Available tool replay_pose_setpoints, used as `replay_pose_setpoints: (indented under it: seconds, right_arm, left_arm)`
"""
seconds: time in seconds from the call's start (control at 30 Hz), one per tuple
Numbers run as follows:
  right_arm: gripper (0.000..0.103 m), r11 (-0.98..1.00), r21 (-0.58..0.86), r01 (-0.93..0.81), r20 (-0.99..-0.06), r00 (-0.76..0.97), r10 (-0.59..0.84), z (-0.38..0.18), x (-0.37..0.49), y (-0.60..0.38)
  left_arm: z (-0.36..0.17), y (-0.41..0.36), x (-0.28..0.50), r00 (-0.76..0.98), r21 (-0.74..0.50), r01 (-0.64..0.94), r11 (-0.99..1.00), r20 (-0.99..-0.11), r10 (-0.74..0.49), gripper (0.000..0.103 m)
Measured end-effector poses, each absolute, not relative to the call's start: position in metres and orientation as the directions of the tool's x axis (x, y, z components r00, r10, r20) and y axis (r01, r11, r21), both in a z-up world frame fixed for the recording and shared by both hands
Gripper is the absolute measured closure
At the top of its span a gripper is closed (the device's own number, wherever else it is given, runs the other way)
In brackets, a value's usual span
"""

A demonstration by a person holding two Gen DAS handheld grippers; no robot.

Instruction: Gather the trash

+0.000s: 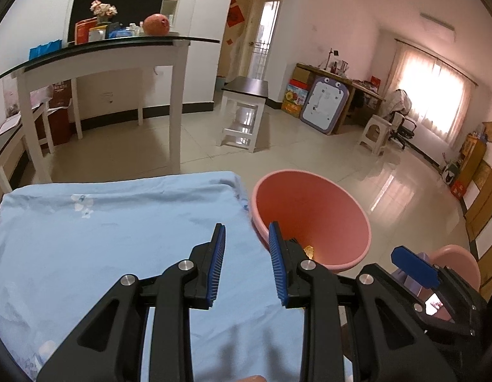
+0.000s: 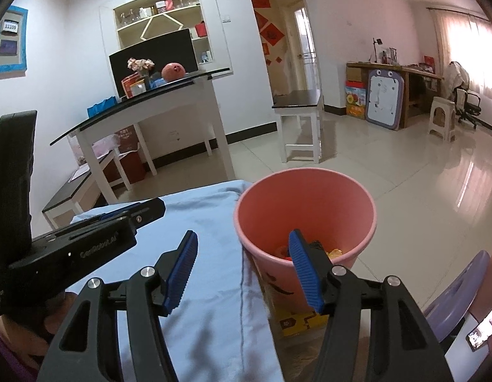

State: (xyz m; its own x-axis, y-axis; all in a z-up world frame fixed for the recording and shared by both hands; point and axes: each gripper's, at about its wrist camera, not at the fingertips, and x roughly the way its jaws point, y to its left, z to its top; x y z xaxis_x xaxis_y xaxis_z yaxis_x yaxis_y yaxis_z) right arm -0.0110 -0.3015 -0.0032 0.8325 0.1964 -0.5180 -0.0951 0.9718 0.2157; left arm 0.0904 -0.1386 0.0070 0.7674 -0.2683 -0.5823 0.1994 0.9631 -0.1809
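A pink plastic bin [image 1: 312,213] stands on the floor at the right edge of a table covered with a light blue cloth [image 1: 102,229]. It also shows in the right wrist view [image 2: 305,210]. Trash lies at its bottom, including a yellow-orange scrap [image 2: 335,252]. My left gripper [image 1: 246,238] is open and empty above the cloth, near the bin's rim. My right gripper [image 2: 242,248] is open and empty, straddling the bin's near rim. The left gripper's body [image 2: 87,242] shows at the left of the right wrist view.
A white table with a glass top [image 1: 96,47] holds boxes, flowers and a monitor. A small white side table [image 1: 244,108] stands on the tiled floor. A yellow box [image 2: 301,321] sits under the bin. A purple stool [image 2: 456,296] is at the right.
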Motion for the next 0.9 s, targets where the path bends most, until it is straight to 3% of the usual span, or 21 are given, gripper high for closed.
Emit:
replay_pose_setpoints:
  seconds: [0.9]
  right_arm:
    - [0.042, 0.971, 0.215, -0.105, -0.481, 0.854, 0.199, 0.003, -0.036, -0.285]
  left_arm:
    - [0.012, -0.127, 0.062, 0.789, -0.15, 0.184, 0.971, -0.566, -0.238, 0.075]
